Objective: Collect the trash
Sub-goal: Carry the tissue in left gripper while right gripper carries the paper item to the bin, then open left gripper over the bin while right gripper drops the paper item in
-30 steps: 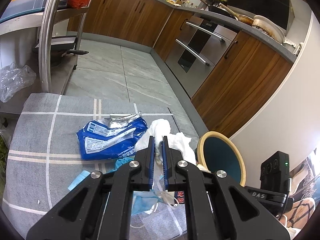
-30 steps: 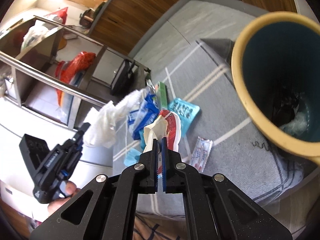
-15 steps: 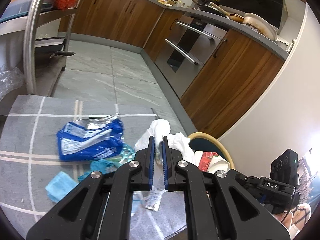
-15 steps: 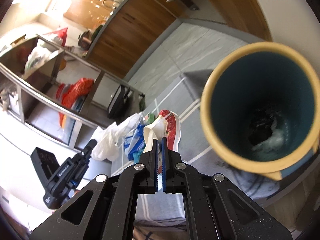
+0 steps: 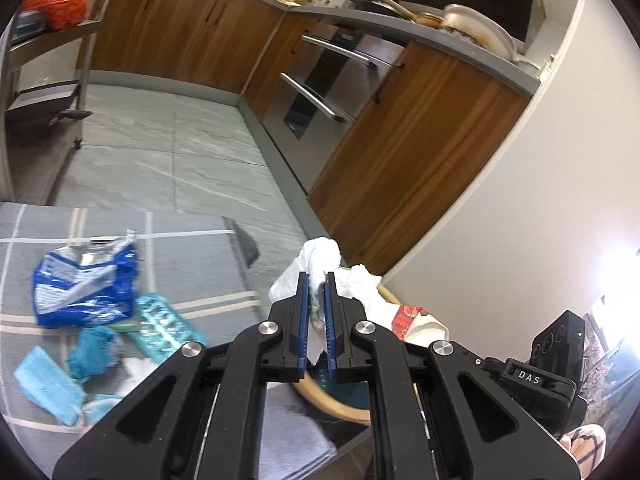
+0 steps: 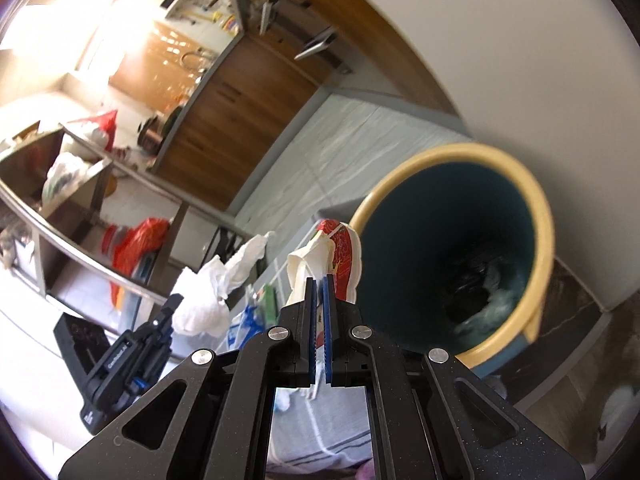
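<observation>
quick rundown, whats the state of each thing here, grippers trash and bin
left gripper: shut on white tissue, held up
right gripper: shut on red and cream wrapper, beside the rim
bin: open, some trash at bottom
blue bag: crumpled, on grey mat

Crumpled white tissue paper [image 5: 320,252], glossy wrapper [image 6: 346,256], woven grey mat [image 5: 120,236].

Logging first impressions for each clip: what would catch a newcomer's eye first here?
Probably the yellow-rimmed teal bin, gaping at the right of the right wrist view. Next, each hand-held gripper clamps trash near it: the left pinches white crumpled tissue, the right a red-and-white wrapper. More litter, including a blue packet, stays on the grey mat.
</observation>
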`<state>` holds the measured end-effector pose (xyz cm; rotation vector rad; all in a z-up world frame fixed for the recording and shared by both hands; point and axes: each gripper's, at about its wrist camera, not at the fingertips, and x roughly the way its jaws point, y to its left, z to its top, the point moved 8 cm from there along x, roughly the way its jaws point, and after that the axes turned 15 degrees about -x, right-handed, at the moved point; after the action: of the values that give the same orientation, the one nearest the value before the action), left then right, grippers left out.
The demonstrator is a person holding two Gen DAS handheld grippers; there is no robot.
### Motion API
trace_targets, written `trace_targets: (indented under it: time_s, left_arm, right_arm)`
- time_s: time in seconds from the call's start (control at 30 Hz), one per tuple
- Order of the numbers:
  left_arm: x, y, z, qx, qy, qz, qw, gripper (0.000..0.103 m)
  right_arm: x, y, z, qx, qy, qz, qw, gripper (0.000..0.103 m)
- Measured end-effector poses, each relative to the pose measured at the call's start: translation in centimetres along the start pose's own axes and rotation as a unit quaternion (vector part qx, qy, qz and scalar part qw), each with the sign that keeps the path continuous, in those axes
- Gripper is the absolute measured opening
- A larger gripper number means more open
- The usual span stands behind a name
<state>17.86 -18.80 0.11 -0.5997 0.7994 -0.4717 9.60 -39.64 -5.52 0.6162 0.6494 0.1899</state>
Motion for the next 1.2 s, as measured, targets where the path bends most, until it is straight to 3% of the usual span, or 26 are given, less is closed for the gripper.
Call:
trace_targets:
  time_s: [0.37,0.67,0.93,1.07,1.13,1.2]
  left_arm:
    - [5.9,-5.5,-3.7,0.037,0.033,0.002,0.9988,0.006]
    - [11.4,-6.3,-7.7,0.063,0.081,0.025,0.9944,0.006]
    - [13.1,-4.9,-9.7,0.074,0.105,0.049,0.9905,0.007]
    - [12.6,-3.4,-9.9,0.067,0.11,0.056,0.9901,0.024]
    - [12.2,-2.9,-10.0,0.066,0.108,0.058,0.9903,0.041]
    - [11.6,-2.5,-10.0,0.067,0.104,0.058,0.9907,0.045]
  right_arm:
    - [-2.3,-4.0,0.3,0.009,-0.023,-0.054,0.998,0.004]
    - [-2.5,-6.9,-0.7,0.023,-0.014,-0.093,0.995,0.004]
    - [-1.3,-7.6,-1.6,0.021,0.01,-0.108,0.994,0.004]
    - [-0.8,-7.3,-1.9,0.007,0.024,-0.124,0.992,0.004]
    - [-0.5,-7.2,-2.2,0.001,0.032,-0.131,0.991,0.005]
    - [-0.4,-7.2,-2.4,-0.002,0.035,-0.134,0.99,0.005]
